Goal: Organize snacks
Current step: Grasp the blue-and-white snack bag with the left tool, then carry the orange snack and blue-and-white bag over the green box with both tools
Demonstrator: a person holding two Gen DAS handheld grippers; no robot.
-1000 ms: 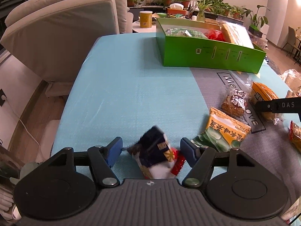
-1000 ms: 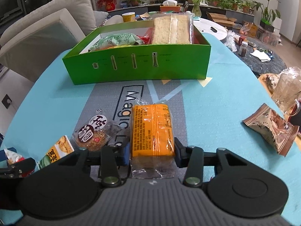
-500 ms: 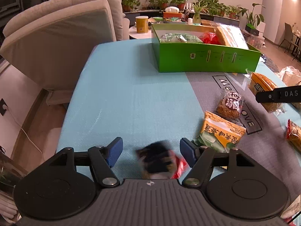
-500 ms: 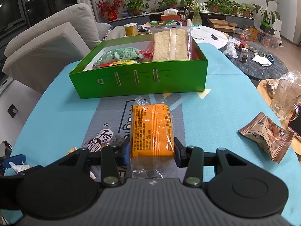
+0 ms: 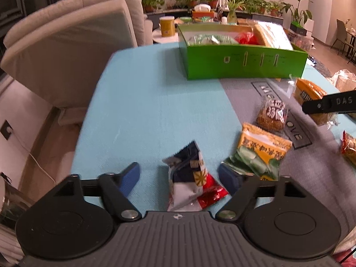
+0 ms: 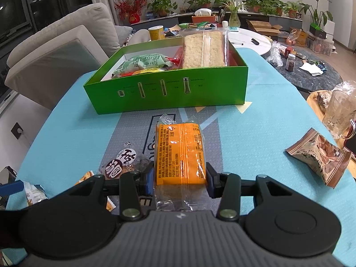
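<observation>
A dark blue, white and red snack packet (image 5: 191, 178) lies on the teal tablecloth between the blue pads of my left gripper (image 5: 179, 176). Its jaws are closing, with a gap on each side of the packet. My right gripper (image 6: 180, 181) is shut on an orange wrapped cake packet (image 6: 180, 151), held above the grey mat. The same packet (image 5: 307, 91) and a right finger (image 5: 329, 104) show at the left wrist view's right edge. The green box (image 6: 169, 93) at the far end of the table holds several snacks.
A yellow-green packet (image 5: 260, 153) and a round brown cake packet (image 5: 272, 115) lie right of my left gripper. A brown packet (image 6: 320, 155) lies at the right. A red packet (image 5: 349, 146) sits at the edge. A pale sofa (image 5: 66, 44) stands left of the table.
The dark blue packet shifted between the left jaws, blurred half a second ago, and now lies still. The right gripper keeps its grip on the orange packet and has barely moved.
</observation>
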